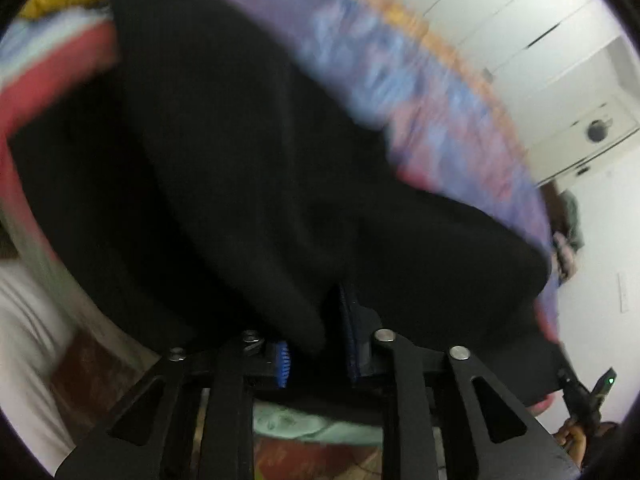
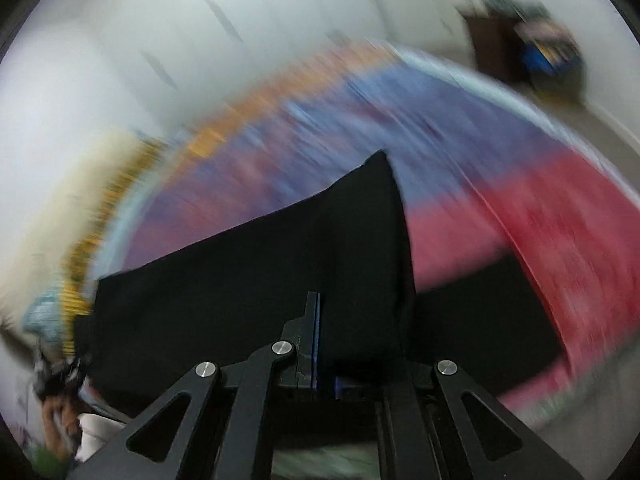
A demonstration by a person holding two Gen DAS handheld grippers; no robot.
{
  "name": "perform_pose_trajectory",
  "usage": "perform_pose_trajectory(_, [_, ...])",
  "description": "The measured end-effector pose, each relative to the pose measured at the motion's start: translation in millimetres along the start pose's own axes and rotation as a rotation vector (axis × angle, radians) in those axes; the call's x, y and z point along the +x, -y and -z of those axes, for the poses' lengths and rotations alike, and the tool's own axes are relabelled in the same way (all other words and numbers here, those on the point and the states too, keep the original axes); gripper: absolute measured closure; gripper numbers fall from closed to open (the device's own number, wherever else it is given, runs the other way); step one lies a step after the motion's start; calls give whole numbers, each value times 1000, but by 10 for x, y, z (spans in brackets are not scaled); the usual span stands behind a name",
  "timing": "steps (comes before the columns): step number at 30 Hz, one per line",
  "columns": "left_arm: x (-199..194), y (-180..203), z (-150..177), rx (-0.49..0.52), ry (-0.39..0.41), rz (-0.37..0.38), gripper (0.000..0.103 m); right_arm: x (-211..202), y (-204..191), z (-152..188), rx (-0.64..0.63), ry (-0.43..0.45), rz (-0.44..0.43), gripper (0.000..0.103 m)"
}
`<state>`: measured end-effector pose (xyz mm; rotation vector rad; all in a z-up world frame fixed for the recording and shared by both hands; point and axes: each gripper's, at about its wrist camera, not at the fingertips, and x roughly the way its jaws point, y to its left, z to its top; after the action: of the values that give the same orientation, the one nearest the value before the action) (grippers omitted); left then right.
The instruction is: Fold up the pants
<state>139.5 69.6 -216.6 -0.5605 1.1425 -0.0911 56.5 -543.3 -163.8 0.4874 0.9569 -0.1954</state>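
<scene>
The black pants hang over the bed, pinched in both my grippers: the left gripper clamps a fold, the right gripper grips an edge. White wardrobe behind.

Each wrist camera looks steeply down along its own fingers, very close to the black pants, which both views share with the bedspread toward twelve o'clock.
</scene>
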Motion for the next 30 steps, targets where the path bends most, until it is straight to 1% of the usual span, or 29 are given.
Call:
perform_pose_trajectory(1, [26, 11, 33, -2, 3, 2, 85, 156, 120, 80, 19, -71, 49, 98])
perform_pose_trajectory(2, [5, 50, 32, 13, 16, -3, 84, 241, 208, 147, 46, -107, 66, 98])
perform_pose_trajectory(3, [-12, 77, 24, 31, 21, -9, 84, 278, 265, 163, 71, -115, 56, 98])
perform_pose_trajectory(5, [-23, 169, -25, 68, 23, -12, 77, 242, 331, 165, 108, -97, 15, 97])
perform_pose_trajectory(7, [-29, 152, -15, 67, 17, 1, 69, 188, 349, 177, 122, -70, -16, 93])
perform_pose_trajectory(8, [-4, 141, -17, 60, 17, 8, 68, 197, 365, 166, 133, -68, -29, 87])
perform_pose_trajectory(9, [-5, 135, -11, 54, 20, 14, 67, 204, 382, 173, 147, -73, -44, 73])
perform_pose_trajectory(10, [9, 130, -11, 53, 23, 17, 66, 195, 406, 177, 159, -72, -56, 55])
perform_pose_trajectory(11, [-7, 96, 5, 53, 25, 21, 66, 163, 432, 190, 172, -57, -62, 50])
perform_pose_trajectory(12, [-29, 59, 12, 52, 27, 26, 66, 122, 465, 184, 183, -39, -69, 48])
perform_pose_trajectory(15, [-79, -28, 3, 19, 28, 52, 66, 39, 598, 171, 273, 9, -123, 48])
perform_pose_trajectory(16, [-104, -58, 24, 10, 30, 63, 68, 57, 661, 171, 311, 12, -135, 53])
perform_pose_trajectory(17, [-159, -116, 60, 8, 32, 68, 71, 87, 699, 151, 334, 8, -118, 65])
perform_pose_trajectory(18, [-173, -115, 59, 14, 33, 68, 75, 94, 706, 143, 337, 6, -84, 97])
perform_pose_trajectory(19, [-153, -89, 81, 24, 33, 67, 89, 70, 698, 115, 329, 21, -43, 97])
perform_pose_trajectory(20, [-164, -73, 116, 43, 30, 74, 89, 8, 672, 77, 307, 52, -13, 97])
perform_pose_trajectory(21, [-187, -20, 156, 71, 28, 91, 89, -77, 606, 24, 259, 95, 41, 97])
perform_pose_trajectory(23, [-143, 96, 243, 130, 3, 78, 89, -161, 546, -29, 192, 147, 150, 97])
perform_pose_trajectory(24, [-111, 130, 279, 148, -8, 65, 89, -114, 604, -43, 196, 127, 201, 97])
perform_pose_trajectory(25, [-75, 147, 313, 155, -17, 50, 88, -12, 710, -47, 241, 71, 221, 97])
perform_pose_trajectory(26, [-33, 148, 333, 152, -25, 44, 88, 68, 809, -33, 286, 28, 225, 97])
perform_pose_trajectory(27, [-33, 135, 349, 141, -23, 46, 88, 104, 864, -28, 309, 8, 223, 97])
perform_pose_trajectory(28, [-36, 125, 346, 135, -20, 49, 86, 113, 891, -32, 319, 5, 222, 97])
perform_pose_trajectory(30, [-80, 104, 333, 122, -20, 64, 85, 98, 843, -42, 292, 16, 244, 97])
